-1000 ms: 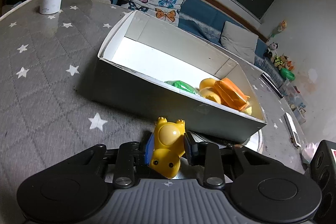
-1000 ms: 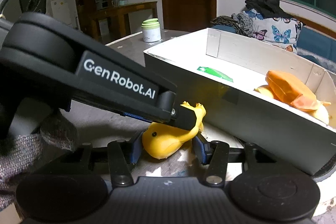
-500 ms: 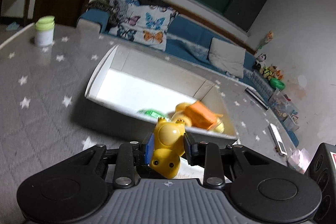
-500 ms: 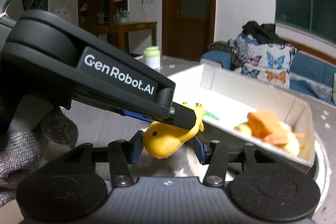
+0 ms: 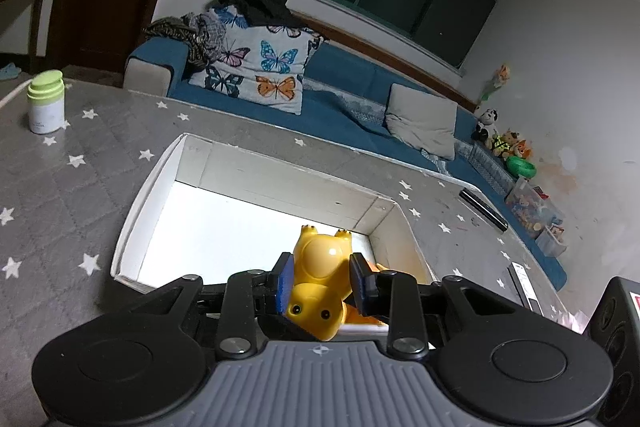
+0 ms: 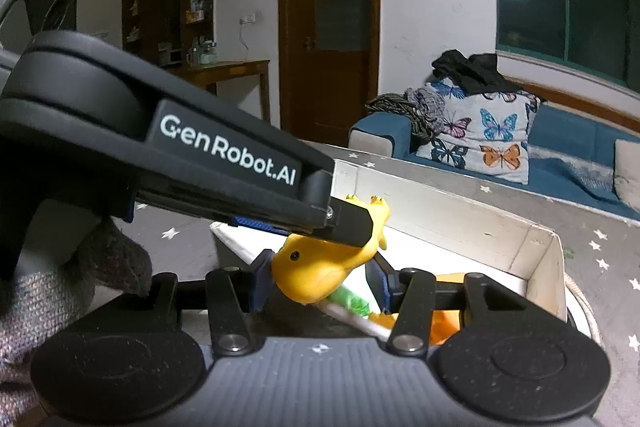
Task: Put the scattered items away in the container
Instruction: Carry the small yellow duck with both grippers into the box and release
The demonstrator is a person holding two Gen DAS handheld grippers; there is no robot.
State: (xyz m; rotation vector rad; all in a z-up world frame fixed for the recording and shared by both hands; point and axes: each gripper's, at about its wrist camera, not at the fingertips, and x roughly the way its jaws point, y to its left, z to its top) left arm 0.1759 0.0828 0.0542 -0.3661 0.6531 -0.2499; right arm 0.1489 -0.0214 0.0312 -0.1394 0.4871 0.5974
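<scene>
Both grippers clamp the one yellow toy (image 5: 320, 267), jaws of the left gripper (image 5: 322, 281) and right gripper (image 6: 320, 281) pressed shut on its sides, toy aloft over the box's (image 5: 132, 227) near rim. Best move, I reckon: carry on toward twelve o'clock, past the rim, lower over bare white floor, then release together, clear of the orange piece (image 6: 444, 323) at four o'clock.

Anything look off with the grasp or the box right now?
Yes: both grippers clamp one yellow toy at once. The left gripper squeezes its sides while the right gripper holds it from another angle, above the white box. The box itself looks intact.
</scene>
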